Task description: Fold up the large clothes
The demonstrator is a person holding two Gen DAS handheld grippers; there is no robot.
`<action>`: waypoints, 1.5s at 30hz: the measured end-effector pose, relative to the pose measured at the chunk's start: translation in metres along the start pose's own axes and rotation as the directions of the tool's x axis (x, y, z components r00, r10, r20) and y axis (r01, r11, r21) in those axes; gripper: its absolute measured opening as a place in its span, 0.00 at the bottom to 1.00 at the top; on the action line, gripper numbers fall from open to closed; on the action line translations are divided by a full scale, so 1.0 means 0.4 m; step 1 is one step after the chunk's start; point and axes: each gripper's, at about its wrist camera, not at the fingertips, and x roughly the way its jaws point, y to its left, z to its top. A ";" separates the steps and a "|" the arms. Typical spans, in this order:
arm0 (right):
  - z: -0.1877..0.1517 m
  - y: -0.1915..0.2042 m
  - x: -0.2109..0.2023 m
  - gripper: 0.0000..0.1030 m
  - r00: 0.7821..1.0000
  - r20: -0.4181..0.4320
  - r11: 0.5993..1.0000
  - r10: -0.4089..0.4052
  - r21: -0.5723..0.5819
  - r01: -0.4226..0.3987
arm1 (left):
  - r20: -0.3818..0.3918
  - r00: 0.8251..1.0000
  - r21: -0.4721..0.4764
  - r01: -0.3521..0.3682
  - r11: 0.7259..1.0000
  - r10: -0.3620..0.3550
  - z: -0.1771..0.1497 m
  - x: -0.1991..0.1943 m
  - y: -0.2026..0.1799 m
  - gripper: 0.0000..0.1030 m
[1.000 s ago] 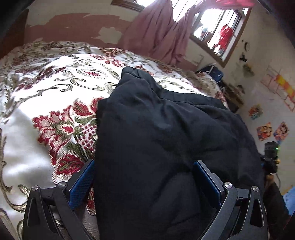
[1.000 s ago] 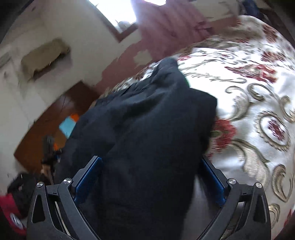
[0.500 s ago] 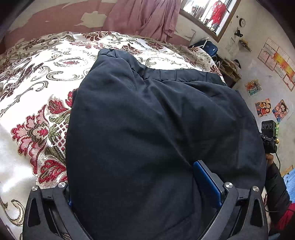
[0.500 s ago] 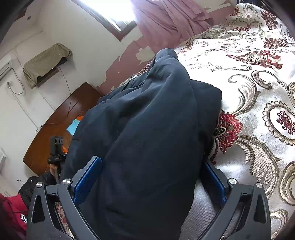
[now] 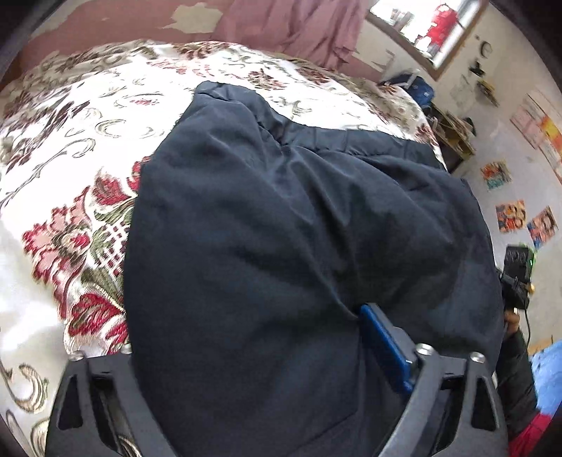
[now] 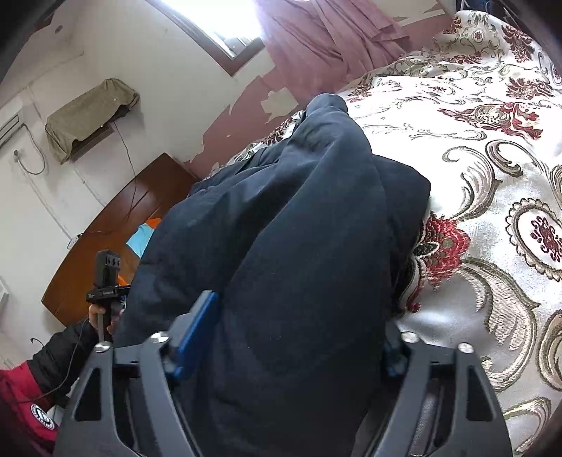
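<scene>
A large dark navy padded garment [image 5: 281, 228] lies bunched on the floral bedspread [image 5: 87, 147]; it also fills the right wrist view [image 6: 298, 246]. My left gripper [image 5: 246, 337] has its jaws wide apart with thick fabric between them; the left pad is hidden under cloth, the right blue pad [image 5: 383, 344] shows. My right gripper [image 6: 298, 334] likewise straddles a thick fold, its left blue pad [image 6: 196, 330] visible, the right one mostly hidden. Whether either is clamping the cloth is not clear.
The bedspread [image 6: 491, 175] stretches right of the garment. A pink curtain [image 5: 298, 24] and window are at the back wall. The other gripper's handle [image 6: 105, 281] and the person's hand show at left, over a brown wooden board [image 6: 140, 211].
Both grippers have moved forward with the garment; the fabric has risen over the left gripper's left pad and the right gripper's right pad. The jaw gaps look a little narrower.
</scene>
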 end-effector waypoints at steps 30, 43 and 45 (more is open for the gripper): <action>0.098 0.385 -0.146 0.16 0.966 0.237 0.984 0.098 -0.166 -0.059 | 0.338 0.922 -0.144 -0.148 0.978 0.190 0.027 -0.430 -0.140 0.14; 0.036 0.423 -0.037 0.15 0.996 0.083 0.980 0.016 -0.198 0.001 | 0.242 0.944 -0.222 -0.173 0.960 0.226 -0.108 -0.379 -0.011 0.14; 0.025 0.407 -0.018 0.16 0.998 0.063 0.981 -0.014 -0.193 0.026 | 0.235 0.945 -0.240 -0.170 0.956 0.227 -0.129 -0.349 0.016 0.14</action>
